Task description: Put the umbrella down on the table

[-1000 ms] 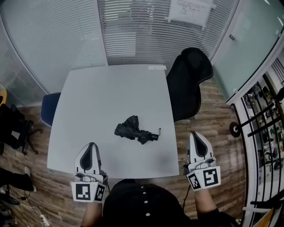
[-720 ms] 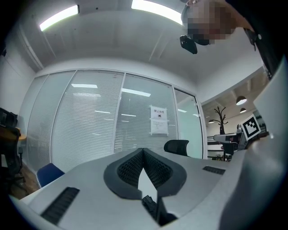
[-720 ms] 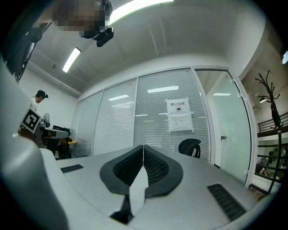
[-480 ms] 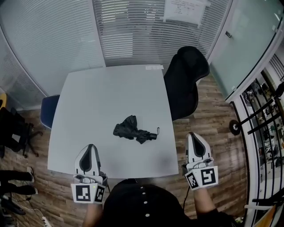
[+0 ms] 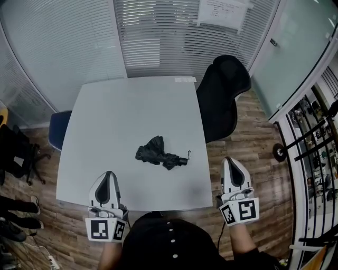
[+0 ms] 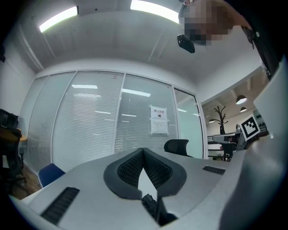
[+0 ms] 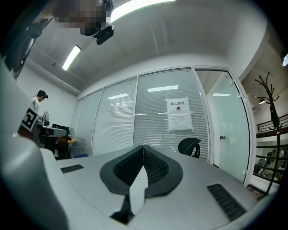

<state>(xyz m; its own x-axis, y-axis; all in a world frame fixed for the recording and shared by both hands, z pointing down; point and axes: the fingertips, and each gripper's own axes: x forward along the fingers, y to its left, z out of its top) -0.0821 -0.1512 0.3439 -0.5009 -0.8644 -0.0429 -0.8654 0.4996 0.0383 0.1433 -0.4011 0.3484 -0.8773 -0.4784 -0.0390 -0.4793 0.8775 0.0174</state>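
Umbrella (image 5: 161, 154) lies mid table (image 5: 105, 126), far from every edge; left gripper (image 5: 109, 173) and right gripper (image 5: 232, 160) hover closed, empty.

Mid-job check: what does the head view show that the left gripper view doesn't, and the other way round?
Head view only: the umbrella lying folded on the table, clear of the left gripper and right gripper. Left gripper view only: the left gripper's jaws seen close, shut with nothing between them, and the ceiling lights. Both: the black chair, the blue chair and the paper notice.
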